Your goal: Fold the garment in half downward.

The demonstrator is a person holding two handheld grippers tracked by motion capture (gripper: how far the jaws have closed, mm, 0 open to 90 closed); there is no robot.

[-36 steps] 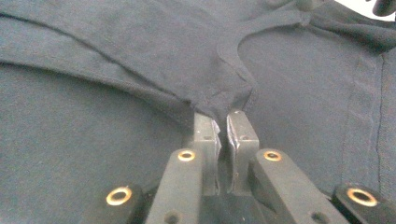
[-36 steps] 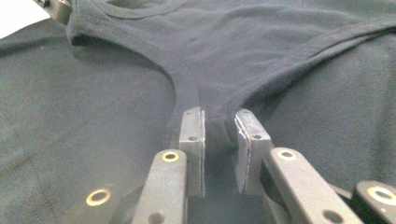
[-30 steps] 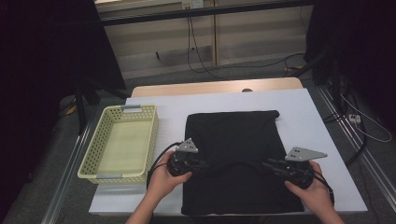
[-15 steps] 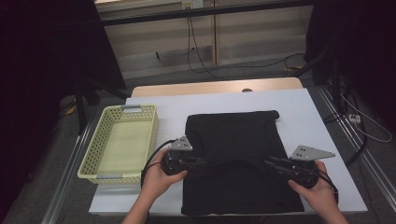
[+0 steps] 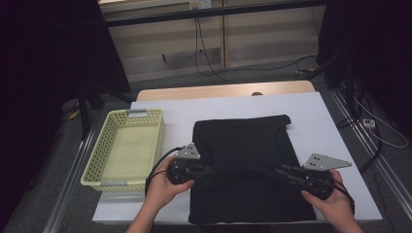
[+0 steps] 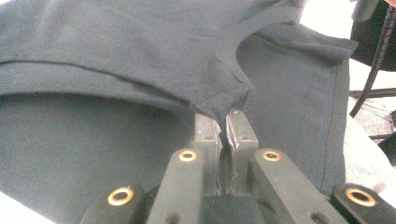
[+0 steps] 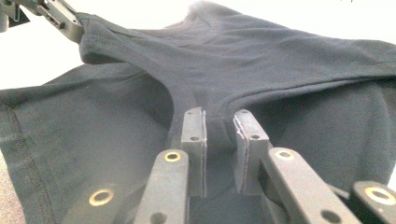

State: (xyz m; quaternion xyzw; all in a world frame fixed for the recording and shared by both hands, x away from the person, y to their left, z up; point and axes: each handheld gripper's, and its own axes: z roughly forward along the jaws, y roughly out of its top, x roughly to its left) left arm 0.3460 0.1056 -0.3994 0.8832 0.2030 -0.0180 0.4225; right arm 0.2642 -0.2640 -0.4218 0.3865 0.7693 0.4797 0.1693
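Note:
A black garment (image 5: 243, 141) lies flat on the white table (image 5: 320, 121), its near part folded over. My left gripper (image 5: 214, 171) holds the fold's edge from the left, pads shut on a pinch of cloth (image 6: 223, 116). From the right, my right gripper (image 5: 279, 170) grips the same edge, with bunched fabric pressed between its pads (image 7: 219, 114). The held edge (image 7: 140, 42) is lifted a little and stretched between the two grippers. The left gripper's fingertips (image 7: 70, 23) show at the top left of the right gripper view.
A pale yellow perforated basket (image 5: 92, 177) stands at the table's left side with nothing in it. A wooden strip (image 5: 223, 91) runs along the far edge. Cables lie on the floor beyond and to the right of the table.
Both hands have shifted slightly outward, the left to the left and the right to the right, pulling the held fold tauter. Both grips stay the same.

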